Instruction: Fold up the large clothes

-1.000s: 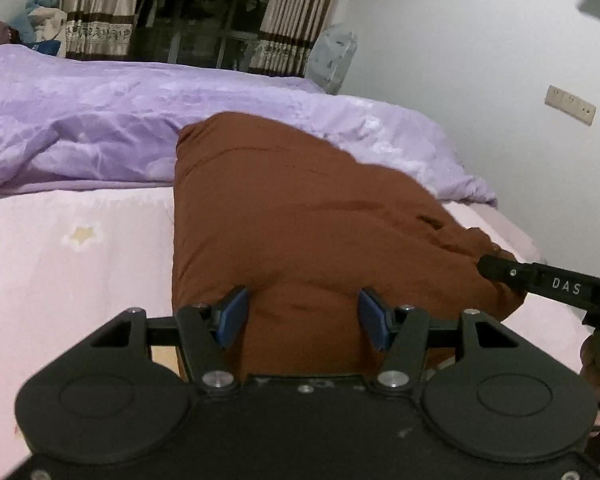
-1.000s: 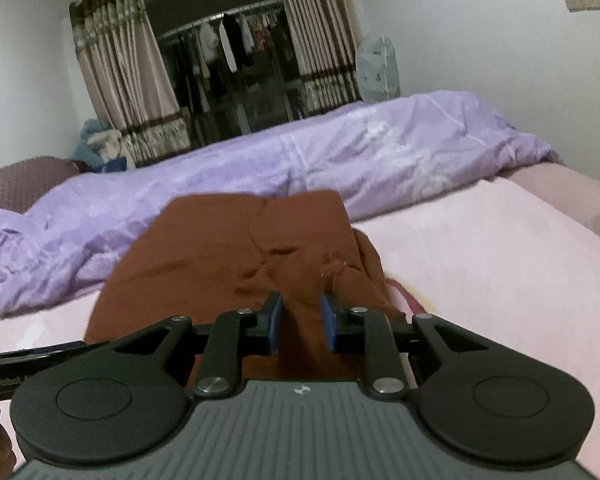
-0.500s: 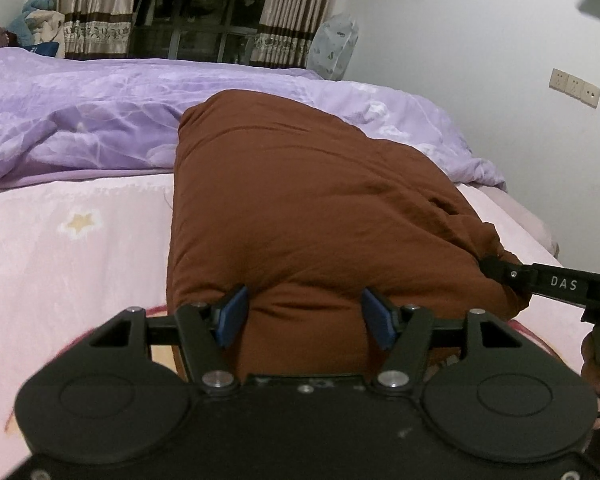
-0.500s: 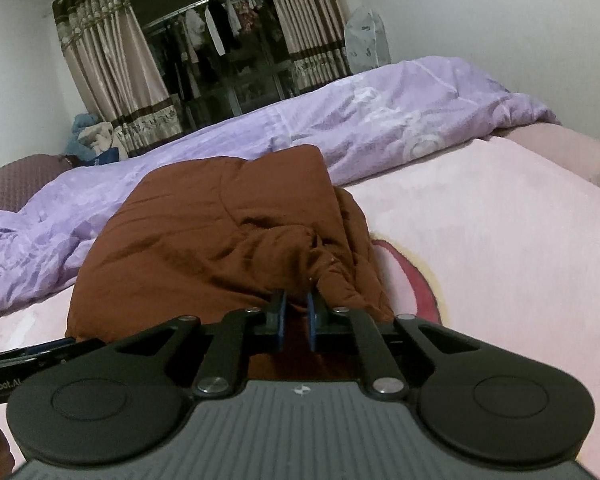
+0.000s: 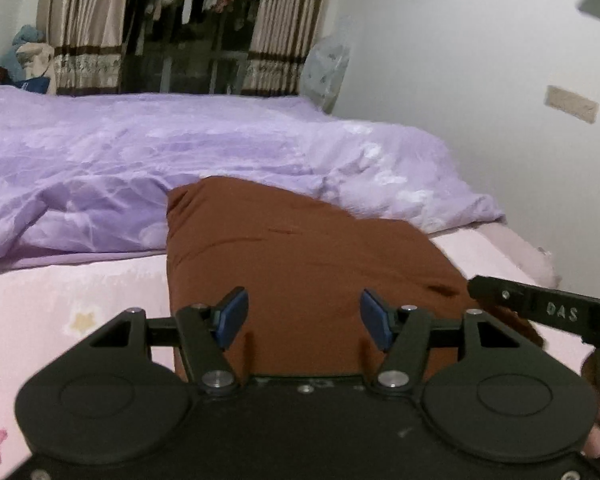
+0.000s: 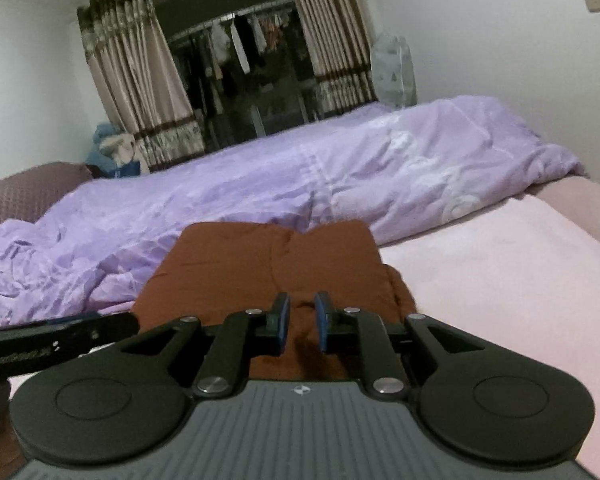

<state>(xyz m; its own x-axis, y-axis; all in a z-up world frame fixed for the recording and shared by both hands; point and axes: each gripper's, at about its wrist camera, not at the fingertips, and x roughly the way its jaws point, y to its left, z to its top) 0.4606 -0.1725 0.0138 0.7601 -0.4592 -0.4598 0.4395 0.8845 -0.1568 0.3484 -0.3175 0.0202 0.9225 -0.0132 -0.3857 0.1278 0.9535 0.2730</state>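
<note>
A brown garment lies folded on the pink bed sheet, its far end against the purple duvet. My left gripper is open, its blue pads wide apart just above the garment's near edge, holding nothing. In the right wrist view the same garment lies ahead. My right gripper is open a little, with a narrow gap and no cloth between the pads, over the garment's near right part. The right gripper's body shows at the right of the left wrist view.
A crumpled purple duvet covers the far half of the bed. A white wall runs along the right side. Curtains and a clothes rack stand beyond the bed. A covered fan stands in the corner.
The right gripper, nearly shut half a second ago, has opened a little. Both grippers have drawn back and lifted from the garment, which now lies flatter and lower.
</note>
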